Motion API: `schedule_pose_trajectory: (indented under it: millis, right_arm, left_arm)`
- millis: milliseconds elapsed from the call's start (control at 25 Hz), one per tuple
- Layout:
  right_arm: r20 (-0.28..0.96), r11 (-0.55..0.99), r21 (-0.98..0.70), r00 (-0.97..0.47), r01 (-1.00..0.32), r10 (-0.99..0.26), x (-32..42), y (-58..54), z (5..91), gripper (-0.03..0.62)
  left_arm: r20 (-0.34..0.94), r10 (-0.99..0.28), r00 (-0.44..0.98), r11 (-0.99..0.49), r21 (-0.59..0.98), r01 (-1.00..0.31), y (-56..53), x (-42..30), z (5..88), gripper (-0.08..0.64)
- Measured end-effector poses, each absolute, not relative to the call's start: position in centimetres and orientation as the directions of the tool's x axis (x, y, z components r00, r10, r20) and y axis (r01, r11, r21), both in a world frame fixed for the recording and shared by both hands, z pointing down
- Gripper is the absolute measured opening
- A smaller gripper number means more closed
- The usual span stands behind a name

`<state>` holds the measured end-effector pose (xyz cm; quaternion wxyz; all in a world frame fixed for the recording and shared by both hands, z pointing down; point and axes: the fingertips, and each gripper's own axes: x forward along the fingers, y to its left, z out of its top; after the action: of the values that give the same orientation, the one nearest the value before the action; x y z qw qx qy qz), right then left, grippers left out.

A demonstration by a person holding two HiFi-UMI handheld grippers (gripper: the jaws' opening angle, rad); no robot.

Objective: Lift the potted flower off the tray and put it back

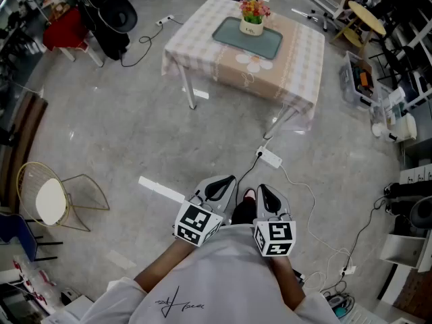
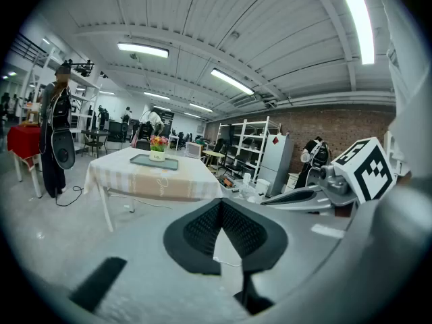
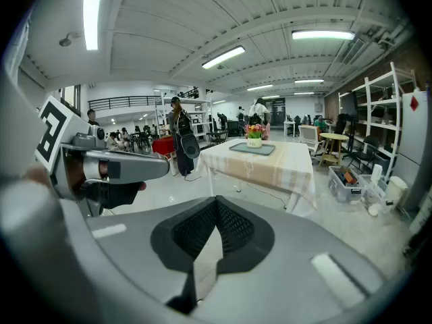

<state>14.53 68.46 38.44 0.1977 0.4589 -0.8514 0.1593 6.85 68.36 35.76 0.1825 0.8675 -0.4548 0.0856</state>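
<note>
1. Closest in: both grippers are held close to the person's body, side by side and well short of the table. The left gripper (image 1: 223,184) has its jaws pressed together with nothing in them, and the right gripper (image 1: 264,193) is the same. Each gripper's own view shows the pads meeting over bare floor.
2. Just ahead on the floor there's a white power strip (image 1: 270,157) with a cable (image 1: 307,201) trailing off to the right. It lies pretty much on the straight line to the table. I'd say that's the first hazard: catch a foot on it and the whole approach goes sideways.
3. Further out is the table (image 1: 297,79) under a checked cloth that hangs loose over the edges. A gripper coming in low could snag or drag that cloth and shift everything on top.
4. On the table sits the tray (image 1: 229,34), and the potted flower (image 1: 252,19) stands upright on it, toward the far edge. So the task hasn't started.
5. Other stuff that could bite, my guess only:
   - The jaws have to open before reaching the pot, otherwise they'd just shove it.
   - The pot looks smooth and rounded, so a shallow pinch might slip.
   - Reaching across the tray risks bumping its near rim.
   - Grabbing the blooms instead of the pot would crush them.
</note>
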Motion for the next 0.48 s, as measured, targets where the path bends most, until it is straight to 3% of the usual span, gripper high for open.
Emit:
schedule_pose_trajectory:
  millis: [480]
  right_arm:
    - [0.448, 0.526, -0.097, -0.509, -0.845, -0.735, 12.0, 69.3, 37.8, -0.005]
  left_arm:
    - [0.281, -0.807, 0.519, -0.465, 0.239, -0.852, 69.2, 2.8, 34.9, -0.003]
